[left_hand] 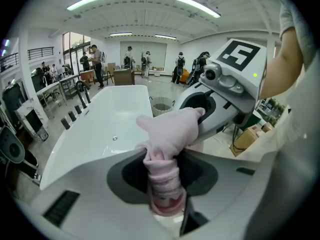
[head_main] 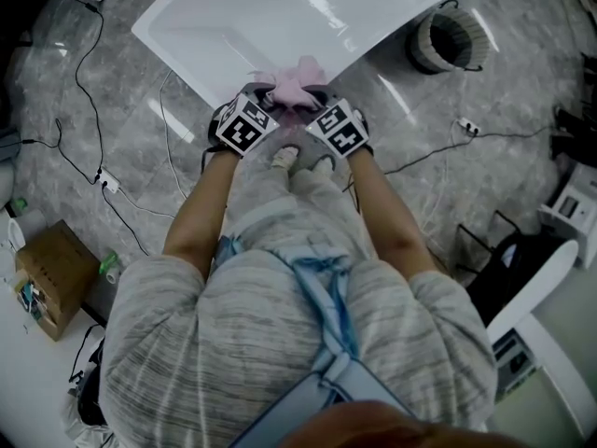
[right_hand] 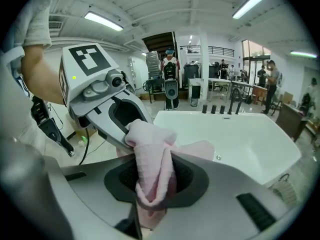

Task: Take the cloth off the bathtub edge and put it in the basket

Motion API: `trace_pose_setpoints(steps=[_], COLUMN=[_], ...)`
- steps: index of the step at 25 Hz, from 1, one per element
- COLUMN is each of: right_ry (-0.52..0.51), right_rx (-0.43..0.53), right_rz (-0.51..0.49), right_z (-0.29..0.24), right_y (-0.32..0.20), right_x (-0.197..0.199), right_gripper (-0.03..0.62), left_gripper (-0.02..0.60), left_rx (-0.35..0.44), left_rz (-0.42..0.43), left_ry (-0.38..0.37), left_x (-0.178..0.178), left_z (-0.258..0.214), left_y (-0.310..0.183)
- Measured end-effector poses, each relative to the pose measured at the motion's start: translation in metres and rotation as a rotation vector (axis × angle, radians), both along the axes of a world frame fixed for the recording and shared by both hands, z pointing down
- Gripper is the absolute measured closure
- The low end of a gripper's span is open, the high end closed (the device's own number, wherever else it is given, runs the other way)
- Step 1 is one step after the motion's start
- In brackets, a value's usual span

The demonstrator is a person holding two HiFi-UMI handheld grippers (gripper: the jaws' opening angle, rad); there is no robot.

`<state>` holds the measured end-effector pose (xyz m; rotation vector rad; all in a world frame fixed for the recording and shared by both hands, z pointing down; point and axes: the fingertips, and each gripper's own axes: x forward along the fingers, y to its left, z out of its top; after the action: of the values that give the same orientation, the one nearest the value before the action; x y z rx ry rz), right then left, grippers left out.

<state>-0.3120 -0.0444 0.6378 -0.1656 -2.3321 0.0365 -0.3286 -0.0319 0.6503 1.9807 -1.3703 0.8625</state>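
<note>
Pink cloth (head_main: 297,84) bunches between your left gripper (left_hand: 164,184) and right gripper (right_hand: 150,184), each clamped on a fold of it. Just beyond them lies the bathtub (head_main: 233,17); the basket (head_main: 448,40) stands well off past your right gripper.

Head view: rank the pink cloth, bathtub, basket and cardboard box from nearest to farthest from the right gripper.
1. pink cloth, held by the right gripper, just ahead of it.
2. bathtub, directly beyond the cloth, top centre.
3. basket, off to the upper right, past the tub's end.
4. cardboard box, far lower left.
</note>
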Motion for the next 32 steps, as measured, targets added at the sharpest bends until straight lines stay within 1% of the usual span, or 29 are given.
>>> trace_pose_setpoints(steps=[7, 12, 18, 25, 32], right_ry=[-0.027, -0.057, -0.102, -0.136, -0.138], right_rx=[0.033, 0.06, 0.087, 0.118, 0.147], right_rz=[0.072, 0.125, 0.222, 0.351, 0.492], right_z=[-0.028, -0.05, -0.074, -0.096, -0.105], right_y=[-0.018, -0.033, -0.057, -0.08, -0.103], right_x=[0.013, 0.025, 0.045, 0.081, 0.13], right_gripper=[0.5, 0.5, 0.5, 0.5, 0.5], left_gripper=[0.439, 0.439, 0.439, 0.439, 0.44], left_rx=[0.039, 0.068, 0.108, 0.164, 0.199], left_rz=[0.036, 0.1, 0.182, 0.282, 0.413], left_ry=[-0.02, -0.043, -0.073, -0.09, -0.083], left_x=[0.012, 0.023, 0.042, 0.077, 0.125], left_z=[-0.027, -0.051, -0.075, -0.098, -0.106], left_y=[-0.019, -0.036, -0.061, -0.088, -0.113])
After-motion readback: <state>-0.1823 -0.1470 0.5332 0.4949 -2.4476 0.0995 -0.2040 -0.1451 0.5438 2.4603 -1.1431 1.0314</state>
